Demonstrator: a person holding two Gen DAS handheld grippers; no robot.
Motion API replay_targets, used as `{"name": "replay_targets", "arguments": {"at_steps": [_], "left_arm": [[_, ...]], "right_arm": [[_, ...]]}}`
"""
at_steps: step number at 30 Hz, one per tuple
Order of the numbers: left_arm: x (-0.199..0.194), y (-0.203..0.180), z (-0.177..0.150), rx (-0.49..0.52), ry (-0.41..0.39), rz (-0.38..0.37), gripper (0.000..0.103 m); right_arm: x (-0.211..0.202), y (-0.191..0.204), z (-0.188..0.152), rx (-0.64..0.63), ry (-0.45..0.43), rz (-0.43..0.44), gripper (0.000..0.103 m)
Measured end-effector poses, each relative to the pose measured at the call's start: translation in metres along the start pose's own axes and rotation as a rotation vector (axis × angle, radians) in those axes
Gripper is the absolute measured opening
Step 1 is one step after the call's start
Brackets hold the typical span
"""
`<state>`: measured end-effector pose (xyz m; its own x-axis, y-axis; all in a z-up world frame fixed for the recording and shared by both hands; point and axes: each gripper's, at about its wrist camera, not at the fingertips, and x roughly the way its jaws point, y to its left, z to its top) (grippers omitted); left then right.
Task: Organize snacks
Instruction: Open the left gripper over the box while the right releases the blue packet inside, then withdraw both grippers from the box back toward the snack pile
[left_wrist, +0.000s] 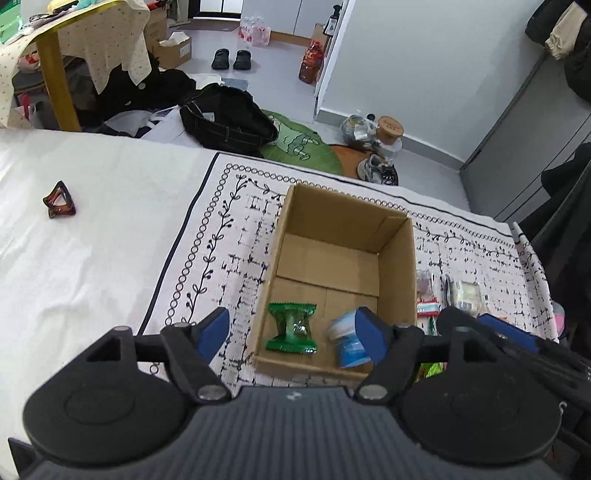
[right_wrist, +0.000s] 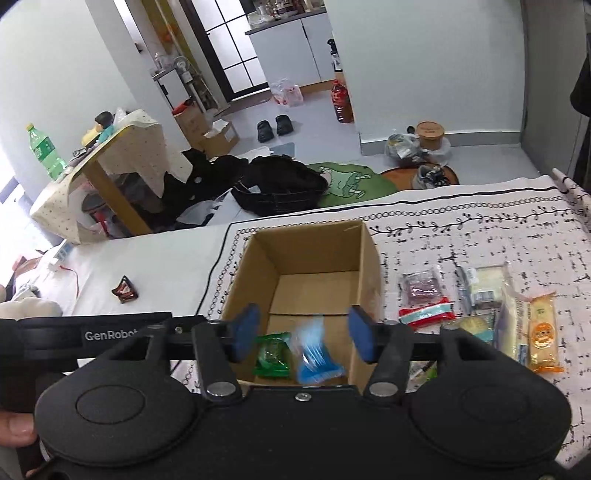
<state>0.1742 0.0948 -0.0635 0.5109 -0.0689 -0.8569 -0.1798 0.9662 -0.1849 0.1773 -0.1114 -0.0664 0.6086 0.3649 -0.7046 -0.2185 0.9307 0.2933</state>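
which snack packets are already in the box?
Two: the green packet and the blue packet, side by side inside the cardboard box. The others lie outside on the cloth.

"GenRobot" in white, on black bar (right_wrist: 92, 334) of the left claw

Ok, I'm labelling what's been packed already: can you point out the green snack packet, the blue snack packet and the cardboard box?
green snack packet (left_wrist: 292, 327), left wrist view, its clear middle.
blue snack packet (right_wrist: 316, 356), right wrist view, its body.
cardboard box (left_wrist: 397, 273), left wrist view, inner right wall.
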Motion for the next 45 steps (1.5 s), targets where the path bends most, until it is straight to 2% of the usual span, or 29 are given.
{"name": "replay_targets", "arguments": {"at_steps": [2, 4, 7, 9, 15, 31, 38, 45], "left_arm": [[-0.001, -0.002, -0.003, 0.003, 0.002, 0.003, 0.077], [-0.002, -0.005, -0.006, 0.007, 0.004, 0.008, 0.079], [-0.004, -0.010, -0.011, 0.018, 0.005, 0.005, 0.084], [-0.004, -0.014, -0.013, 0.024, 0.007, 0.008, 0.091], [-0.007, -0.027, -0.026, 0.029, 0.006, -0.013, 0.103], [-0.016, -0.078, -0.060, 0.089, -0.012, -0.083, 0.103], [-0.016, -0.103, -0.074, 0.127, -0.014, -0.078, 0.103], [-0.012, -0.124, -0.085, 0.133, 0.002, -0.073, 0.103]], "right_arm": [[-0.002, -0.006, -0.003, 0.003, 0.005, -0.017, 0.064], [-0.006, -0.012, -0.007, 0.019, -0.003, -0.053, 0.083], [-0.018, -0.022, -0.015, 0.039, -0.038, -0.075, 0.099], [-0.024, -0.026, -0.019, 0.039, -0.051, -0.097, 0.103], [-0.035, -0.045, -0.033, 0.041, -0.085, -0.117, 0.103], [-0.068, -0.090, -0.058, 0.035, -0.080, -0.179, 0.103], [-0.082, -0.112, -0.066, 0.018, -0.072, -0.186, 0.103], [-0.096, -0.127, -0.071, -0.055, -0.082, -0.188, 0.103]]}}
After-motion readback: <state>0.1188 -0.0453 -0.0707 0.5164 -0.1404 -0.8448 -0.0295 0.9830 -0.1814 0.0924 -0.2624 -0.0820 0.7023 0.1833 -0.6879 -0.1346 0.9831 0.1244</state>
